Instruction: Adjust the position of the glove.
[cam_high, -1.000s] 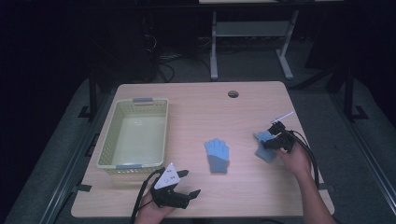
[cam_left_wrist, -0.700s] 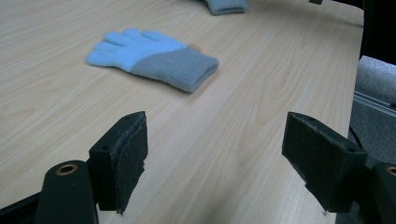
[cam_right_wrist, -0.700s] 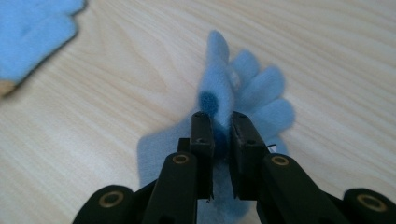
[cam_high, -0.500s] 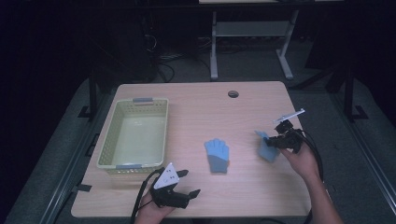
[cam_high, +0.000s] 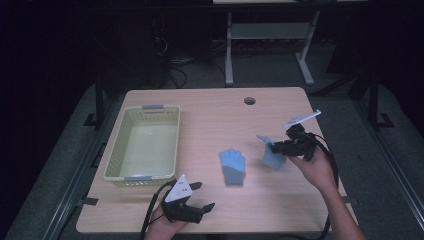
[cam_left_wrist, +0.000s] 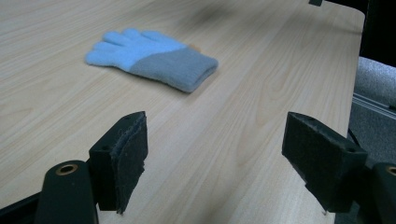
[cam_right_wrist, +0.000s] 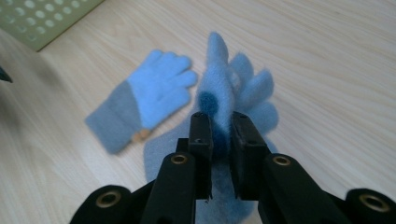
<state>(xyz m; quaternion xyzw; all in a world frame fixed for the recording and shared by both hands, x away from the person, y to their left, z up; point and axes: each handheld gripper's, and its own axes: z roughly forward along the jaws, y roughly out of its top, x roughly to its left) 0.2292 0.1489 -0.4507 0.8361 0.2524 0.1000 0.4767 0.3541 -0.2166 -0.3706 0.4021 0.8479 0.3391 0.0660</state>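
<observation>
Two blue knit gloves: one flat glove at table centre, one pinched glove at 3 o'clock, clamped by the right gripper, apparently lifted. Pale green perforated plastic basket at 9 o'clock, empty. Left gripper at 6 o'clock edge, jaws spread, nothing between.

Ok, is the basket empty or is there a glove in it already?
Empty. The high view shows the basket with a bare floor; one glove lies flat on the table, the other glove is pinched in the right gripper.
</observation>
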